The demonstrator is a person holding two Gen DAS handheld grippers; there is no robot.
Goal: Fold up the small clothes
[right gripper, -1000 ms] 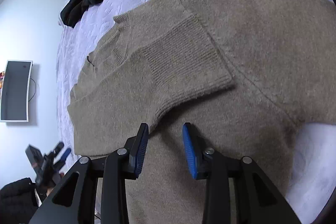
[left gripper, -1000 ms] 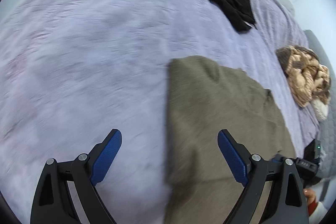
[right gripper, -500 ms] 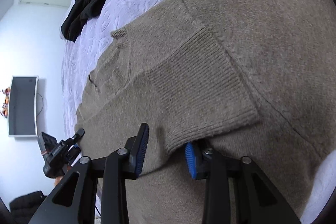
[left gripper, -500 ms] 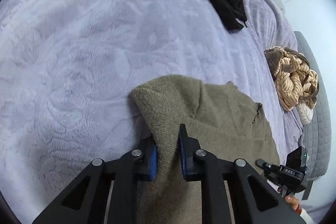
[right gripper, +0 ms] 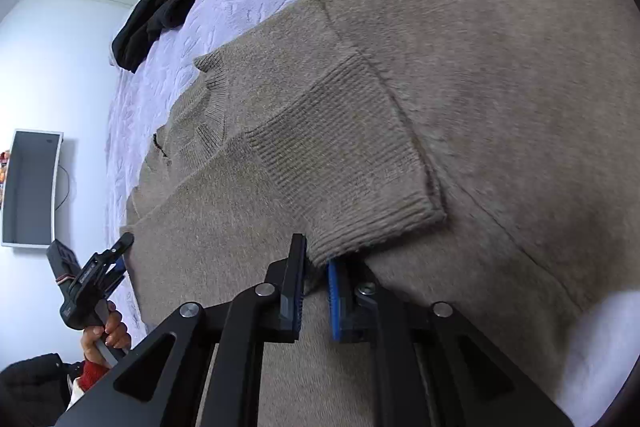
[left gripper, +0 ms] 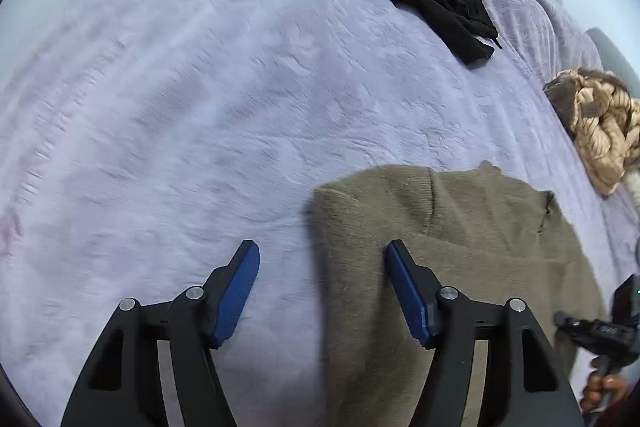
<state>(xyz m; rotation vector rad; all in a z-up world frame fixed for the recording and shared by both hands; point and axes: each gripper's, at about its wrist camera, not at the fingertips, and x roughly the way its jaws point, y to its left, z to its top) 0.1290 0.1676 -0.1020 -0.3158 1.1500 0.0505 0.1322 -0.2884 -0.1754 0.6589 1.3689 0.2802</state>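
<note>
in the left wrist view the left hand-held gripper (left gripper: pixel 322 291) hangs with jaws opening, pads clear of the olive sweater (left gripper: pixel 460 267), whose edge runs between them, on the lilac bed (left gripper: pixel 200 107) at 4 o'clock. in the right wrist view the right hand-held gripper (right gripper: pixel 317 291), jaws opening slightly, pinches the ribbed cuff (right gripper: pixel 344 167) at 6 o'clock. the knit looks soft, light and floppy; cuffs and hems seem the best holds.
</note>
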